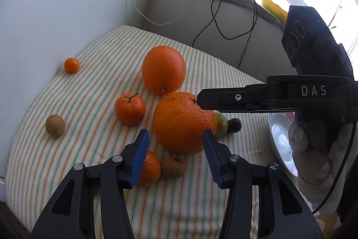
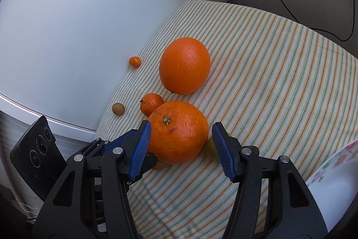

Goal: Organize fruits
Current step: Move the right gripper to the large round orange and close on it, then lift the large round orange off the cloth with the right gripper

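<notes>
Jaws of right gripper (image 2: 181, 145) marked "DAS", astride orange (image 2: 177, 131).

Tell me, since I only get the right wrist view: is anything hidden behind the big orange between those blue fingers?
Observer: Yes. The left wrist view shows a small dark fruit beside a green fruit at the right of the orange.
Visitor: Just one mandarin, then?
Observer: Two. A second mandarin lies by the left gripper, next to a wrinkled brown fruit.
Visitor: Who holds my gripper?
Observer: A gloved hand holds the right gripper by its handle.
</notes>
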Tool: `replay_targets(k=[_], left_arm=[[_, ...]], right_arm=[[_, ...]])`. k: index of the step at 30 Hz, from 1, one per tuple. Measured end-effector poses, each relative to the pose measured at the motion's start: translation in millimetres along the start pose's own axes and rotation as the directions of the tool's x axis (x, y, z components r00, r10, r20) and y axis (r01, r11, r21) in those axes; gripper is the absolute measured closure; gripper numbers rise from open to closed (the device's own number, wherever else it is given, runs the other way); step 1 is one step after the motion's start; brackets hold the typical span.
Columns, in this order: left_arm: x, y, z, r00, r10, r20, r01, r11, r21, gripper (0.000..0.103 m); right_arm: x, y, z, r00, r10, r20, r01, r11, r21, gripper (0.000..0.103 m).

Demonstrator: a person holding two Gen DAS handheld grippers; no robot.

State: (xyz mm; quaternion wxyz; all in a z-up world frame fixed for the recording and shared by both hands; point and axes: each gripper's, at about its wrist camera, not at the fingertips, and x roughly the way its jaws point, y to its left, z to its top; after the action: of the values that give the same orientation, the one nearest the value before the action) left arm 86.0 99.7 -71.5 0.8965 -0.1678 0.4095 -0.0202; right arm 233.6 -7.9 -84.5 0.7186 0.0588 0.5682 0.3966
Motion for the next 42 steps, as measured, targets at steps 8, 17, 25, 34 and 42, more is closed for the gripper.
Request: replay_targets(k=[8, 17, 25, 34, 42], left_arm=[[5.8, -1.2, 7.1, 1.000, -0.009, -0.021, 0.009, 1.000, -0.002, 0.054], [14.5, -0.1, 16.7, 0.994, -0.060, -0.090, 0.059, 0.998, -0.016, 0.041], [26.1, -5.7, 18.5, 0.993, -0.030, -0.117, 0.032, 0.999, 0.017, 0.041], [30.3, -11.6, 16.3, 0.995, -0.003, -0.097, 0.010, 0.997, 0.076, 0.042], [21.9, -13.1, 12.6, 0.998, 0.016, -0.068, -0.012, 0.997, 0.071, 0.043]], right_arm=[[14.1, -1.1, 10.2, 0.999, -0.002, -0.038, 0.002, 1.000, -0.009, 0.032], [30.0, 2.0, 21.0, 0.996, 0.009, -0.085, -0.012, 0.999, -0.034, 0.032], [42.0, 5.7, 26.4, 0.993, -0.011, -0.118, 0.001, 0.996, -0.088, 0.031], [49.1, 13.4, 29.1, 0.991, -0.055, -0.118, 0.040, 0.991, -0.129, 0.032], [43.4, 23.1, 20.6, 0.992, -0.080, -0.094, 0.067, 0.989, -0.128, 0.034]])
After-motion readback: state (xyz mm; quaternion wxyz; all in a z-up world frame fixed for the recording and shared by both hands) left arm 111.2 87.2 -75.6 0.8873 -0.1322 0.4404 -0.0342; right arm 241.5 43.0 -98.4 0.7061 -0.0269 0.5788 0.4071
